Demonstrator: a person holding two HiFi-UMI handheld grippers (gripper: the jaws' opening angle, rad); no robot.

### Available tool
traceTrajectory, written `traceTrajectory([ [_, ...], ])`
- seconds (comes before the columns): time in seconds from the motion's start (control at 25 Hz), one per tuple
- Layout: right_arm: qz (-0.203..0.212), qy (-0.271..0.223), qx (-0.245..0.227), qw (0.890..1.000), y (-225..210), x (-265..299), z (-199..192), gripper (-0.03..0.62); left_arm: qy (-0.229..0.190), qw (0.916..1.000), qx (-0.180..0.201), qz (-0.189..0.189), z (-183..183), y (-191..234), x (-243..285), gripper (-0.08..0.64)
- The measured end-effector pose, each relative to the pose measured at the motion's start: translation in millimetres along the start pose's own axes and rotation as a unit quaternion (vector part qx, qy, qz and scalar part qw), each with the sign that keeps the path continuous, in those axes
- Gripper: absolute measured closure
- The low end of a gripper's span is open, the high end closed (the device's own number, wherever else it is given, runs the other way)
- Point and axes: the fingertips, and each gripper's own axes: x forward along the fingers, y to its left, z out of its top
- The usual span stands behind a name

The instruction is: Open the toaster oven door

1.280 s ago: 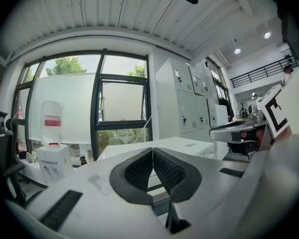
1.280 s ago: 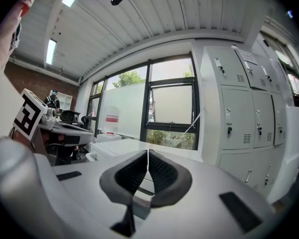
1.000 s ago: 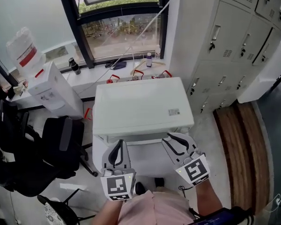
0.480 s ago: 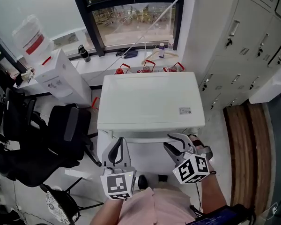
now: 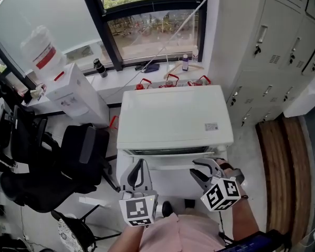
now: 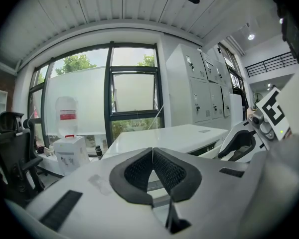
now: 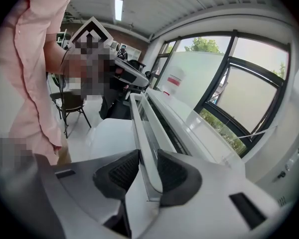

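Observation:
The white toaster oven stands below me in the head view, its flat top towards the window. Along its front edge runs the door handle, with a dark slit just above the door. My right gripper is at the right end of that handle. In the right gripper view the white handle bar runs between the two pads, and the right gripper is shut on it. My left gripper hangs before the oven's left front, shut on nothing, its pads touching. The oven top lies beyond it.
A black office chair stands close on the left, with a water dispenser behind it. Grey lockers fill the right side above a wooden strip. Bottles and red-handled items sit on the window sill.
The oven has slid lower and to the right in the head view. My right gripper has drawn nearer to me on the handle, and a dark slit now shows above the door.

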Motion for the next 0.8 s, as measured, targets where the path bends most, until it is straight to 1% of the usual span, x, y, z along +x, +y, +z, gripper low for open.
traceTrajectory([
  [0.36,0.013,0.002,0.0,1.0,31.8,-8.5,-8.3,0.485,0.012,0.9999,0.004,0.002,-11.9,-3.5,-9.0,0.546],
  [0.6,0.012,0.007,-0.002,1.0,37.6,-10.1,-7.8,0.486,0.03,0.9995,-0.004,0.004,-21.1,-0.1,-8.1,0.546],
  [0.8,0.018,0.002,0.004,1.0,42.2,-11.4,-8.6,0.486,0.051,0.9986,-0.007,0.014,-37.2,3.9,-9.1,0.546],
])
